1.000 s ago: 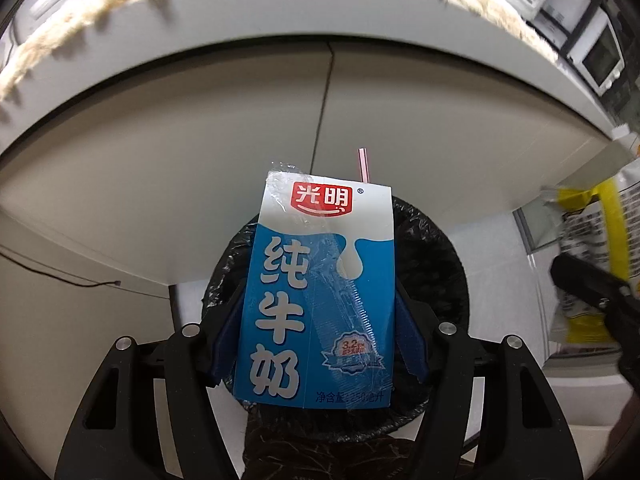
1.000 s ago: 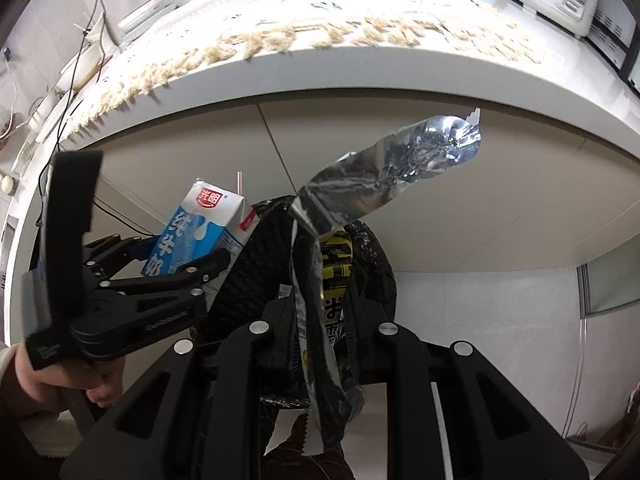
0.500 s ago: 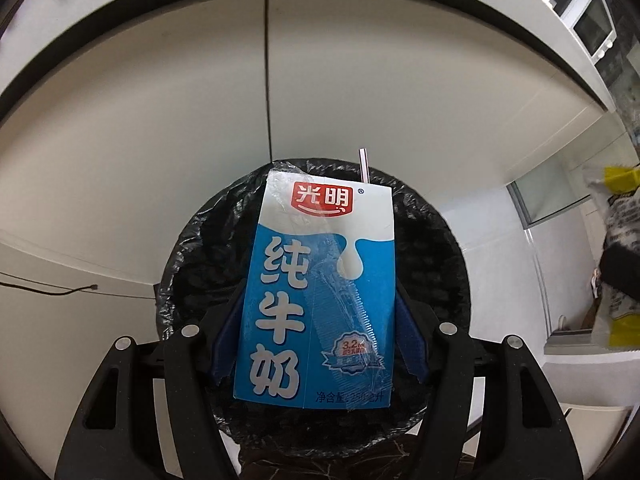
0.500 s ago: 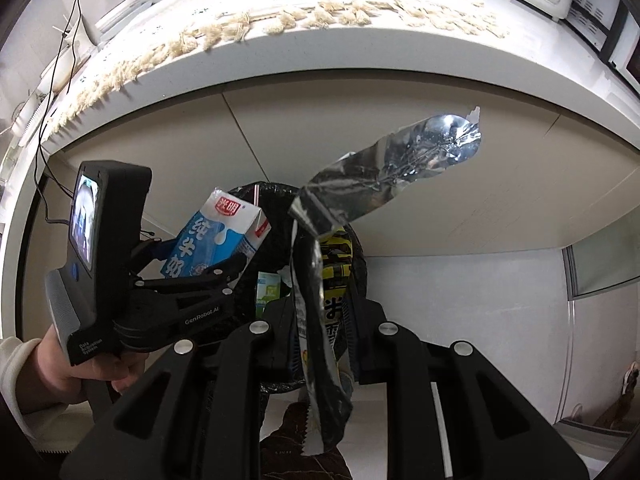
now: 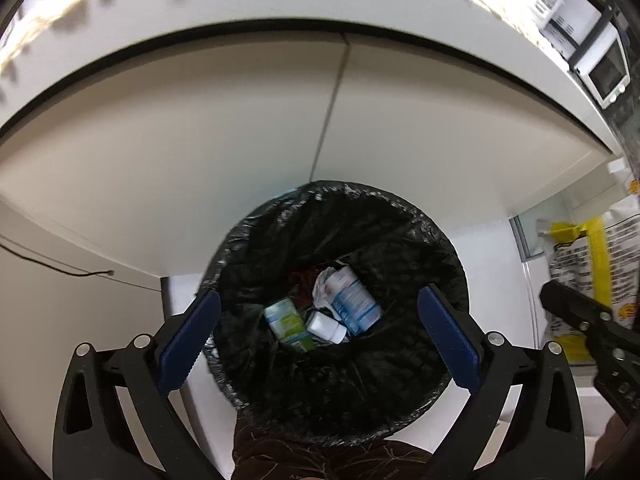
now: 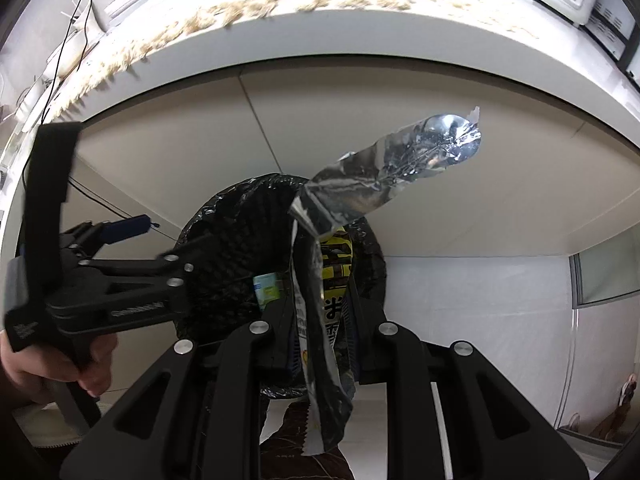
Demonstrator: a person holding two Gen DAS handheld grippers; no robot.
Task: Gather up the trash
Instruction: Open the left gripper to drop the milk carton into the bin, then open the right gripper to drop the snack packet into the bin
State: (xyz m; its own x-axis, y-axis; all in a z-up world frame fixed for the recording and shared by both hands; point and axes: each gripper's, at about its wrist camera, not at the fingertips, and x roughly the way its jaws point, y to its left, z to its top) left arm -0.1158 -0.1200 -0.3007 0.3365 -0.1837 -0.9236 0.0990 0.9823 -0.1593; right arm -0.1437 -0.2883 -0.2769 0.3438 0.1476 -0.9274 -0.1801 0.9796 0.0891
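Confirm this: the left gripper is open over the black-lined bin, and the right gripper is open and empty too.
Not quite. The left gripper is open over the bin, but the right gripper is not empty: the right wrist view shows its jaws shut on a foil wrapper.

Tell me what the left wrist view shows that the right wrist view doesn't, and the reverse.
Left wrist only: the bin's bottom, with a white-and-blue carton and a small white container, seen between the left gripper's open blue pads.

Right wrist only: the person's hand on the left gripper, and the right gripper shut on a foil snack wrapper.

Both: the black-lined trash bin and a green-labelled carton.
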